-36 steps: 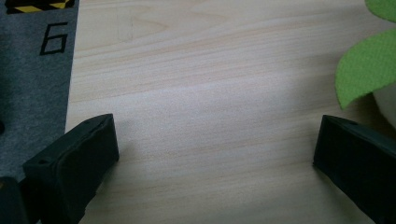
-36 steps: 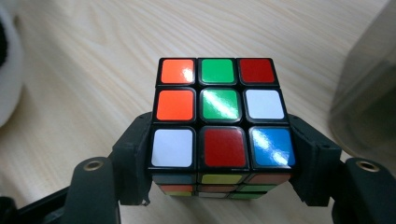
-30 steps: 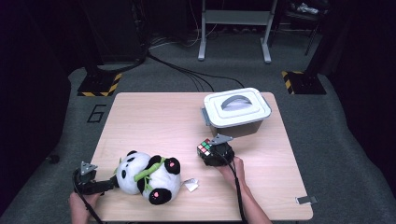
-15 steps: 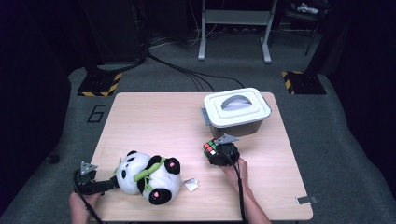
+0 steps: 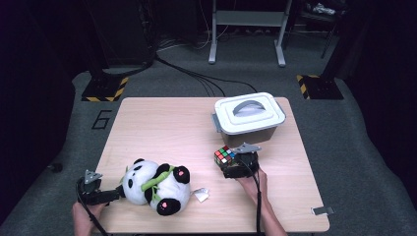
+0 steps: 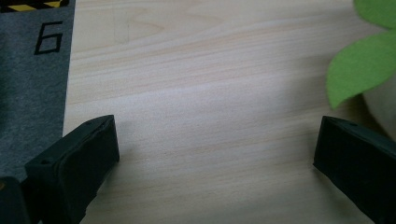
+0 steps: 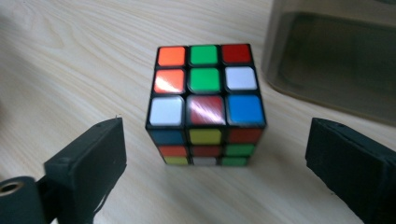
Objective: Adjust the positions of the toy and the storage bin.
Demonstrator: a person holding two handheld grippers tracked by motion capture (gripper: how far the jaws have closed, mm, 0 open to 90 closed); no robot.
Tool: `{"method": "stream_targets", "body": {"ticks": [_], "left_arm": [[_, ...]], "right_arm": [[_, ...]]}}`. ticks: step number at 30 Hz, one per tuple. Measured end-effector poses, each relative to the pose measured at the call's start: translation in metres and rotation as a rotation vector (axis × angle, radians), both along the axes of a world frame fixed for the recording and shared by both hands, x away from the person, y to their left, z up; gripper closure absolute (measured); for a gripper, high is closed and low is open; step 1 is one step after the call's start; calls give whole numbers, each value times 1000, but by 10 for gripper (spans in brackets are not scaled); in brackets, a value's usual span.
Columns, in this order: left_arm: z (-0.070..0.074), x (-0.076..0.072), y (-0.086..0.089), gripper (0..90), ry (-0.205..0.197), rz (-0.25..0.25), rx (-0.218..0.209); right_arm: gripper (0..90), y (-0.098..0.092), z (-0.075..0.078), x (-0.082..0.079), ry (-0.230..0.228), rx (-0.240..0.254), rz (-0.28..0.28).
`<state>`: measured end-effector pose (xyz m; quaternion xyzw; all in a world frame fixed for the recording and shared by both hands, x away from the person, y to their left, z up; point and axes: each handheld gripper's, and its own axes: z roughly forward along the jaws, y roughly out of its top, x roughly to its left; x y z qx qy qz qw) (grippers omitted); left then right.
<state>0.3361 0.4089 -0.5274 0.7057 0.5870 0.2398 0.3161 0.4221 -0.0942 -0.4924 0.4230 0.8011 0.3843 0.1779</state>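
Observation:
A colour puzzle cube [image 5: 224,155] [image 7: 205,102] stands on the wooden table [image 5: 162,123], just in front of a lidded bin. My right gripper [image 5: 230,163] [image 7: 215,128] is right behind the cube. Its jaws have just been opening and now stand open, with a gap on each side of the cube. A plush panda [image 5: 156,184] with green felt leaves [image 6: 359,70] lies near the front left. My left gripper [image 5: 117,192] [image 6: 215,135] rests open at the panda's left side, with bare wood between its jaws.
A grey bin with a white handled lid [image 5: 249,115] [image 7: 336,60] sits at the back right of the table. A white tag [image 5: 200,194] lies by the panda. A small metal piece [image 5: 319,211] sits at the front right corner. Cables cross the floor behind.
The right gripper slid the cube a little to the right, then its jaws parted and let go of it. The left gripper and the panda have not moved.

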Motion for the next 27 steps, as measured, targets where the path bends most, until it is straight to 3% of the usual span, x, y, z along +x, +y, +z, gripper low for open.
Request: {"method": "stream_targets", "body": {"ticks": [12,25,27], "left_arm": [[42,-10,-4,2,-33,-24,6],[98,-18,-39,2,-85,-150,7],[105,-19,-45,2,-95,-180,-11]], "right_arm": [[0,-44,-11,-23,36,6,-80],[0,-76,-31,-34,63,-69,-168],[0,-78,-32,-35,79,-81,-178]]}}
